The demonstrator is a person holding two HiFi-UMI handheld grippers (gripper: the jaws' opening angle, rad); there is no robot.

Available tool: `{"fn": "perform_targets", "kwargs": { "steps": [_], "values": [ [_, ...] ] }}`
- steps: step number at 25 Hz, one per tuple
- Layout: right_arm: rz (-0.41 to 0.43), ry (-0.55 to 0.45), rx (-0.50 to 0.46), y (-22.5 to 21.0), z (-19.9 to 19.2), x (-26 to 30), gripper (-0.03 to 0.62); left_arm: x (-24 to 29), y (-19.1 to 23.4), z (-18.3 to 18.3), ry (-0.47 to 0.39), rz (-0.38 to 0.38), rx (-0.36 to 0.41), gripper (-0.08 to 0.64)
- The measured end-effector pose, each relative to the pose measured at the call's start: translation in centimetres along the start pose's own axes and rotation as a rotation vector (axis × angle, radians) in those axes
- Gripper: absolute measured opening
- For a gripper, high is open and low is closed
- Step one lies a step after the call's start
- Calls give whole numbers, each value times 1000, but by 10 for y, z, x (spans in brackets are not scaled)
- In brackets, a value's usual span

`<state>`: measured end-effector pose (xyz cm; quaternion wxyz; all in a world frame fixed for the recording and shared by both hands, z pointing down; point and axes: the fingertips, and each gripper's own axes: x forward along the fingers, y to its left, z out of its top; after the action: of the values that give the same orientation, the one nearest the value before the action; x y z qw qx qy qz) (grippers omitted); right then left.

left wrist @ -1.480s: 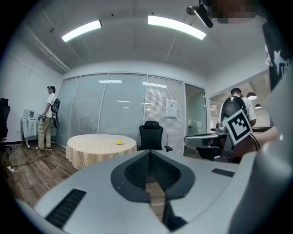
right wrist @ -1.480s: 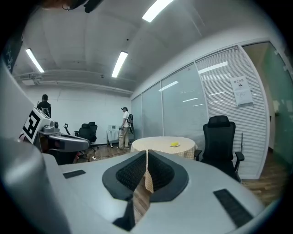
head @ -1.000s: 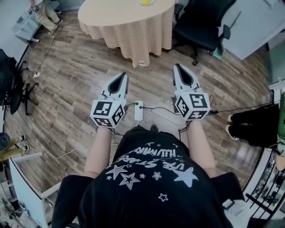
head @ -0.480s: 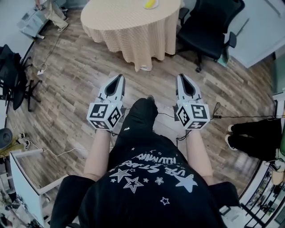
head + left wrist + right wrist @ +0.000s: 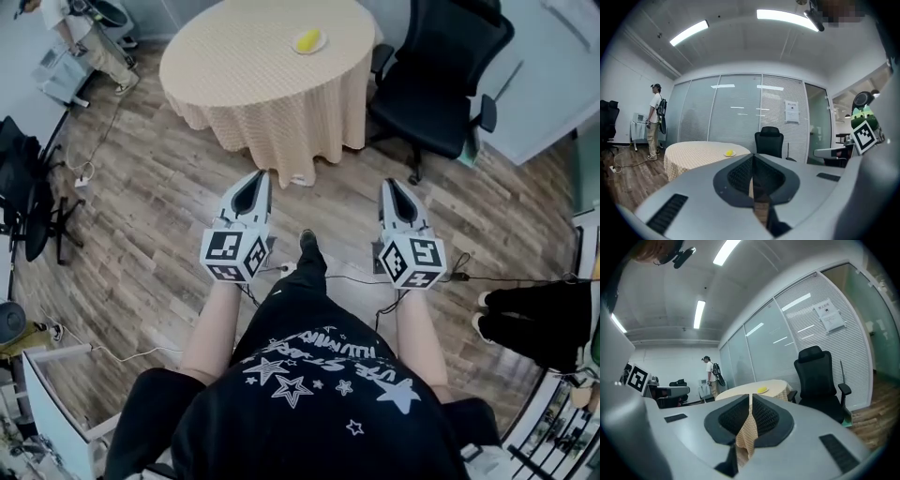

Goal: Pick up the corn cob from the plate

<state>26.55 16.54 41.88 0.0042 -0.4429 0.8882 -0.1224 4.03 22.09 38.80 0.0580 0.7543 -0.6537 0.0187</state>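
yellow corn (image 5: 307, 39) on small plate (image 5: 320, 47), far side of checked round table (image 5: 239, 70). left gripper (image 5: 259, 178), right gripper (image 5: 389, 186): jaws together, empty, well short of table. wall notice (image 5: 791, 111) print too small to read.

Item count: one round desk (image 5: 244, 75); one corn cob (image 5: 307, 40); one black office chair (image 5: 441, 66); two claws, the left claw (image 5: 262, 175) and right claw (image 5: 388, 183); one standing person (image 5: 94, 52).

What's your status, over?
Left gripper and right gripper shut, empty, over floor. Corn cob on round table ahead, untouched. Black chair beside table, not blocking.
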Motion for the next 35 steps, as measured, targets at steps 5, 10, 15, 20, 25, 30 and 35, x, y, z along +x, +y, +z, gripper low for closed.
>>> {"fn": "perform_targets", "kwargs": {
  "steps": [5, 10, 15, 20, 25, 30, 35],
  "values": [
    [-2, 14, 15, -25, 11, 92, 35, 83, 46, 7, 4, 14, 9, 9],
    [8, 51, 60, -54, 27, 221, 35, 182, 101, 18, 44, 18, 4, 9],
    [16, 81, 90, -62, 48, 327, 35, 253, 154, 38, 65, 34, -8, 9],
    [33, 95, 68, -48, 62, 377, 36, 278, 189, 46, 65, 32, -24, 9],
    [97, 144, 93, -52, 50, 428, 35, 319, 207, 31, 96, 29, -64, 9],
    [125, 180, 75, -58, 42, 474, 35, 349, 228, 28, 103, 50, -90, 9],
    [150, 216, 87, -75, 28, 537, 37, 389, 260, 23, 103, 110, -73, 9]
  ]
}}
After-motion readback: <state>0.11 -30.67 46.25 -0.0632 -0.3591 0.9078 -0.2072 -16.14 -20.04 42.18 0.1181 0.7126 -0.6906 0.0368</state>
